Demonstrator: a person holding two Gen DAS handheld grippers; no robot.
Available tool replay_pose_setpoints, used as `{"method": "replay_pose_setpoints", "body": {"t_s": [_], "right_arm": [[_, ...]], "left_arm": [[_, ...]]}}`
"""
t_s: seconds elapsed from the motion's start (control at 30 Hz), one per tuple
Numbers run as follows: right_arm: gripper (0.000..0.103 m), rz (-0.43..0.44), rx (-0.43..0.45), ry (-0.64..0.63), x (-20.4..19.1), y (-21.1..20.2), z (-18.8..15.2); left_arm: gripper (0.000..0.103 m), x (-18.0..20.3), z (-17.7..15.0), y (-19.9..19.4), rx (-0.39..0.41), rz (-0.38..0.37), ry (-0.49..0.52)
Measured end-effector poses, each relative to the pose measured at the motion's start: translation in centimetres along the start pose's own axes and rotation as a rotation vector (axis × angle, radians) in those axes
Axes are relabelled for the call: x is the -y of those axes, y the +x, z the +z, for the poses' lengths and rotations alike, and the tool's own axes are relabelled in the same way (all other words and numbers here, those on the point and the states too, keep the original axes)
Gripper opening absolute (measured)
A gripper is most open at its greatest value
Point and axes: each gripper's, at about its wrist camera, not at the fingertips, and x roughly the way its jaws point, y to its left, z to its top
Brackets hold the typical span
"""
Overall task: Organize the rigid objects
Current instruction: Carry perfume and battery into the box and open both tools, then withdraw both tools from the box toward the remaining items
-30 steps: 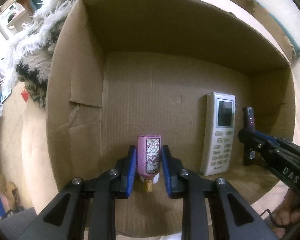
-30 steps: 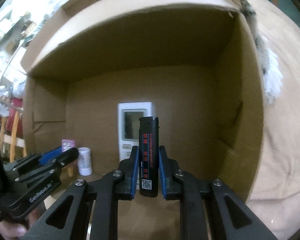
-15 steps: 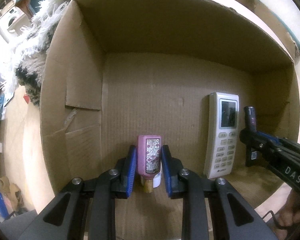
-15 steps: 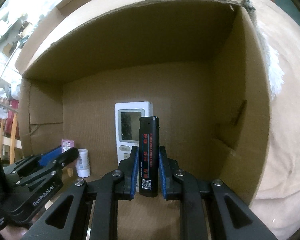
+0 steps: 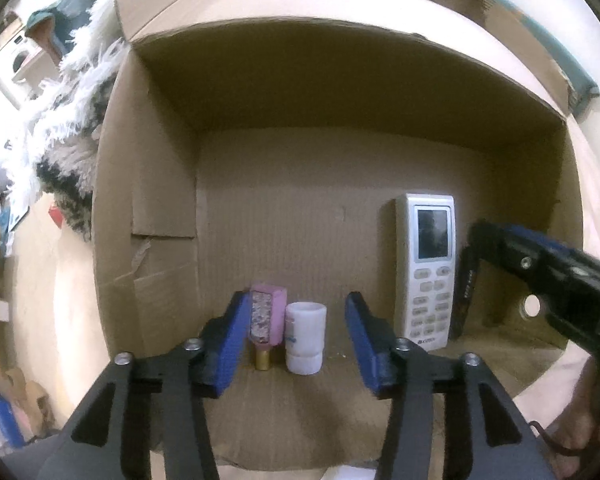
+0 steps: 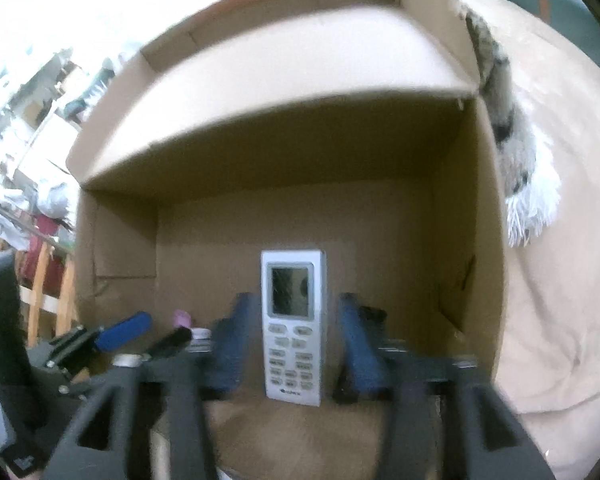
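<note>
pink bottle (image 5: 266, 322) leaning on left gripper's (image 5: 296, 340) left pad, beside white jar (image 5: 305, 338), near box's (image 5: 148, 208) left wall. both jaws just opened, gripping nothing. remote (image 6: 292, 328) between right gripper's (image 6: 290, 348) pads, untouched; bare floor mid-box.

The box (image 5: 148, 216) is matt brown corrugated cardboard, its floor ribbed. The remote (image 5: 427, 268) is smooth, pale plastic with a glossy dark screen. The white bottle (image 5: 305, 338) looks like satin plastic; the pink bottle (image 5: 265, 322) has a shiny gold metallic cap. Shaggy, long-pile cloth (image 5: 72, 120) lies along the box's left wall.
</note>
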Motion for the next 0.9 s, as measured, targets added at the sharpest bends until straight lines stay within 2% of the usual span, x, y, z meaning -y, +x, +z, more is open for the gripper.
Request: {"method": "replay_pose_setpoints", "body": {"t_s": [0.03, 0.17, 0.4, 0.67, 0.9], "right_arm": [[0.069, 0.029, 0.01, 0.004, 0.0, -0.2, 0.1], [0.071, 0.03, 0.022, 0.0, -0.2, -0.5, 0.2], [0.071, 0.039, 0.029, 0.007, -0.2, -0.6, 0.3], [0.071, 0.049, 0.042, -0.007, -0.4, -1.4, 0.2], [0.071, 0.072, 0.073, 0.001, -1.0, -3.8, -0.3]], "left_arm": [[0.052, 0.1, 0.1, -0.2, 0.0, 0.004, 0.006], [0.061, 0.8, 0.2, -1.0, 0.027, 0.037, 0.014], [0.062, -0.1, 0.6, -2.0, 0.036, 0.032, -0.023], [0.062, 0.1, 0.5, -2.3, 0.061, 0.044, -0.012], [0.062, -0.7, 0.2, -5.2, 0.086, 0.02, -0.04]]}}
